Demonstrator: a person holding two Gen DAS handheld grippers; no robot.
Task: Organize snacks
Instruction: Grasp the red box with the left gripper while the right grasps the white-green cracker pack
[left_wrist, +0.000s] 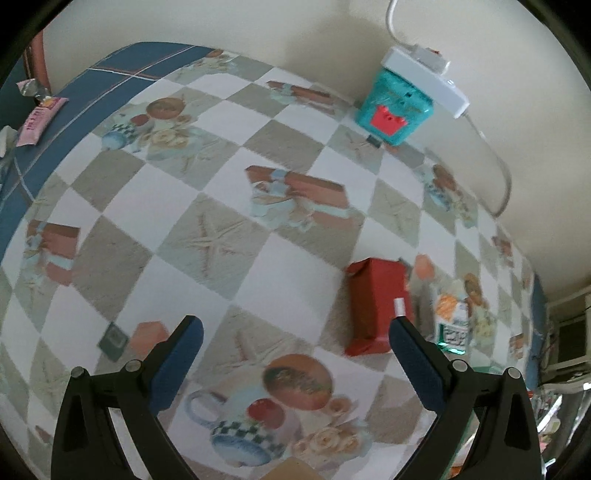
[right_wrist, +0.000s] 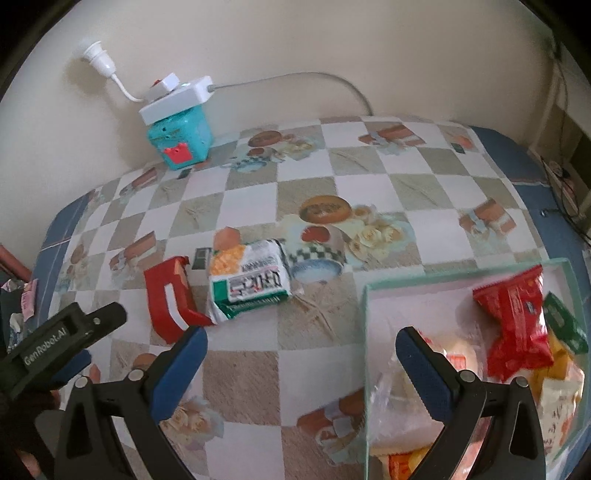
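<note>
**Two snacks out on the cloth, box filling at the right**

Spreading wide under everything — the checkered tablecloth, printed with starfish and teapots. Sitting at its right edge, the clear glass box, holding a red wrapped snack plus yellow and orange packs. Lying mid-table, a green-and-white snack pack, touching the red packet just to its left. Standing against the back wall, a teal toy box carrying a white power strip. Hovering over the box's near-left corner with jaws spread wide and empty, the right gripper. Hanging above the cloth near the red packet, the left gripper — fingers parted, gripping nothing.
</note>
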